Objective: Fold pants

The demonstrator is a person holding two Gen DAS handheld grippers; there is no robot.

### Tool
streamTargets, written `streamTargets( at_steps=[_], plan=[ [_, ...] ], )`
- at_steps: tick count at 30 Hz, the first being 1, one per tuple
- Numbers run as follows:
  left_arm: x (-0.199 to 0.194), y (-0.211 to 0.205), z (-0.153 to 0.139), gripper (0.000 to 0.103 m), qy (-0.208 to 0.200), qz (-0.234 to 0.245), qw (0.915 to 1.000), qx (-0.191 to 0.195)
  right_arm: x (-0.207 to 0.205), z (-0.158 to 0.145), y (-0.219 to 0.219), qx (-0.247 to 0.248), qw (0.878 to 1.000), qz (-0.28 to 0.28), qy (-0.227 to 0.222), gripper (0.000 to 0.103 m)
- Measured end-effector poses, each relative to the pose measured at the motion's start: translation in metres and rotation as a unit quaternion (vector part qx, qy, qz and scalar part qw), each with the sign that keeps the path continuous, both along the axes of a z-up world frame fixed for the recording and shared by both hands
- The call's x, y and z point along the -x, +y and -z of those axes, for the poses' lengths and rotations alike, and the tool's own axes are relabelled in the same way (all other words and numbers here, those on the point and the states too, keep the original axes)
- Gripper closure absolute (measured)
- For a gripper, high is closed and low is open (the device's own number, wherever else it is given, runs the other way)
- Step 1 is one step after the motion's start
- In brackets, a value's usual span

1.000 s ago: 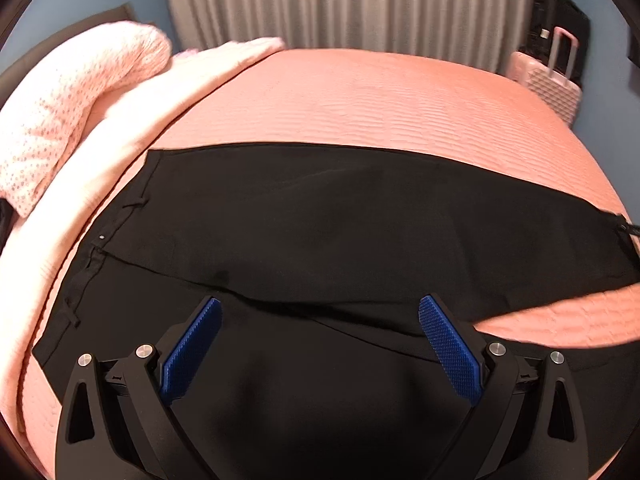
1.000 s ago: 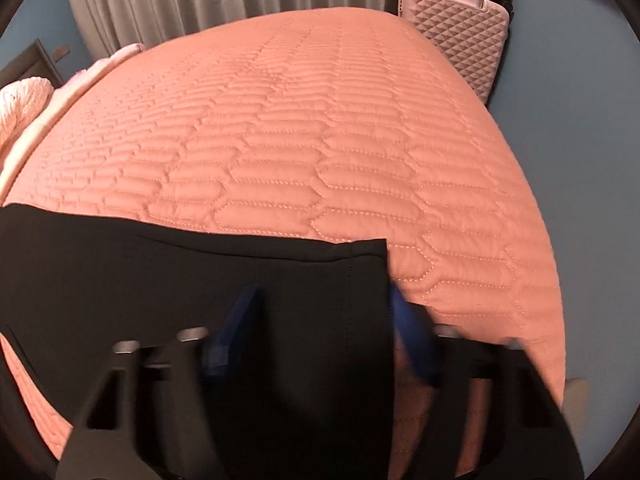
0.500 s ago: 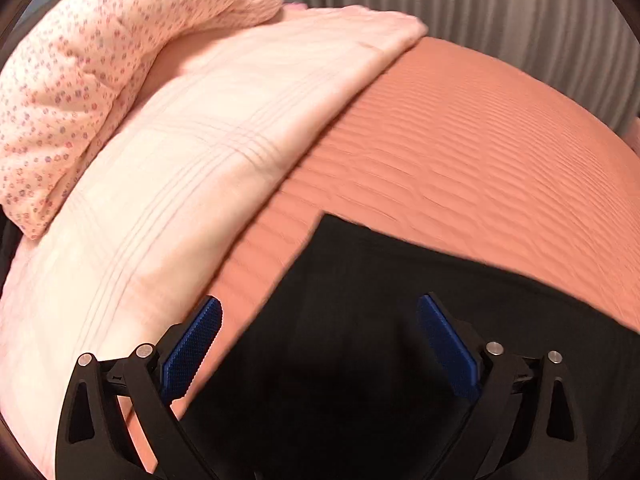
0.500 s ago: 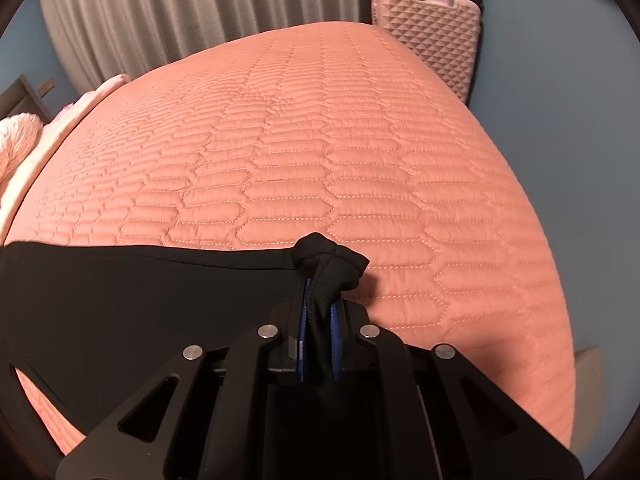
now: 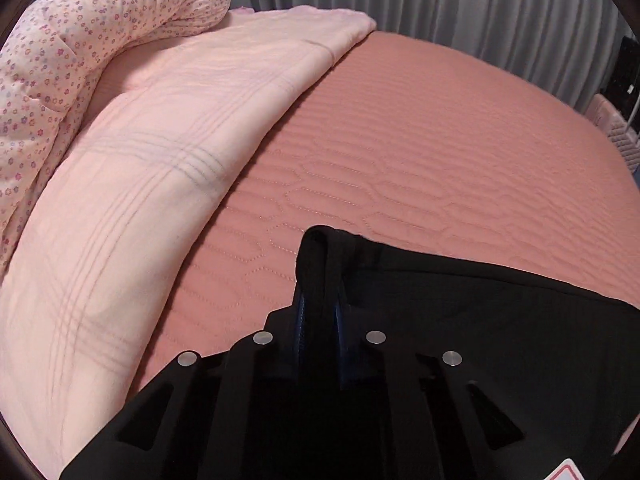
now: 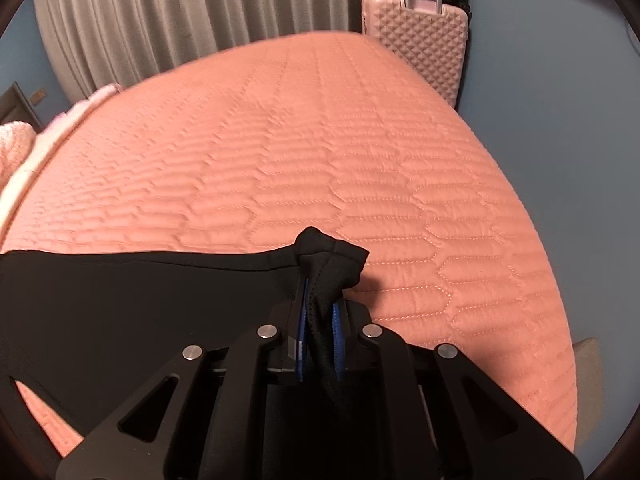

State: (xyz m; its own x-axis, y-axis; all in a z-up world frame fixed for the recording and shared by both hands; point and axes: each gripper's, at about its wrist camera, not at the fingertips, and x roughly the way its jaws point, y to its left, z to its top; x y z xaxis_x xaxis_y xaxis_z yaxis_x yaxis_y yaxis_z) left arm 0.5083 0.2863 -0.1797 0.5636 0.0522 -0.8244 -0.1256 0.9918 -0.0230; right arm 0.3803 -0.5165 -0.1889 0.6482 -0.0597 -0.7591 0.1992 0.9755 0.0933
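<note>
Quilted coral bedspread (image 6: 320, 168) carries black pants (image 6: 120, 300). Left gripper (image 5: 320, 316) and right gripper (image 6: 320, 320) each pinch a bunched corner of the fabric.

Soft, even indoor light, rather dim, with no glare. Both fisheye views bend strongly toward dark rounded corners. The bedspread (image 6: 320, 152) smears with motion blur in the upper half of the right view. The black pants (image 5: 480, 312) show little detail.
</note>
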Motion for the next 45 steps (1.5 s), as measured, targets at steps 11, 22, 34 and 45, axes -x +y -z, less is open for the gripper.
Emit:
streamTargets(
  at_steps=[11,22,34,45],
  plan=[
    [0.193,-0.024,-0.096,0.092,-0.06,0.088,0.9934,0.043,0.134,-0.094,0.024,-0.029,0.994,-0.071,-0.08,0.094],
    [0.33,0.024,-0.054,0.091,0.025,0.059,0.9974,-0.034,0.288,-0.06,0.036,0.02,0.991,-0.118,0.051,0.094],
    [0.343,0.072,-0.058,0.086,0.025,-0.028,0.9954,-0.089,0.376,-0.07,0.016,0.008,0.996,0.088,0.019,0.021],
    [0.363,-0.003,0.008,0.04,0.045,-0.028,0.9986,0.0,0.4,-0.064,0.156,-0.054,0.998,-0.032,-0.004,0.017]
  ],
)
